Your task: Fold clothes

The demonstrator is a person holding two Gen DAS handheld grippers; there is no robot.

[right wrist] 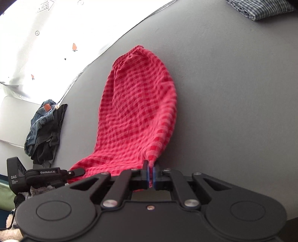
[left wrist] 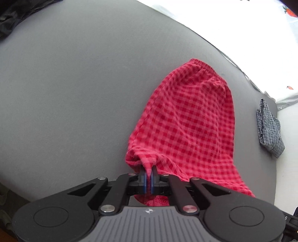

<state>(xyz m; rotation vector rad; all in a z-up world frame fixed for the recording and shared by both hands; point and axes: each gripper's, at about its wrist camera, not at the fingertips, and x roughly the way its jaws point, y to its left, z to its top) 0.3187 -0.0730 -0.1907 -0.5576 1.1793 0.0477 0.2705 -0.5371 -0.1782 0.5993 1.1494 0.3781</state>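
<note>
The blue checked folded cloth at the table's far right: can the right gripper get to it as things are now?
Probably not yet: the right gripper has its jaws shut on the red checked shorts. The grey table toward the blue checked folded cloth looks free.

The left gripper (left wrist: pixel 148 178) is matte black, its linkage arms pinned with round silver screws, two round discs flanking a grey ribbed plate with a small white emblem. Its jaws carry blue pads. The right gripper (right wrist: pixel 150 176) has the same black linkage, silver screws and blue pads, but a plain black plate. White "GenRobot.AI" and "DAS" lettering marks the left gripper's side.
</note>
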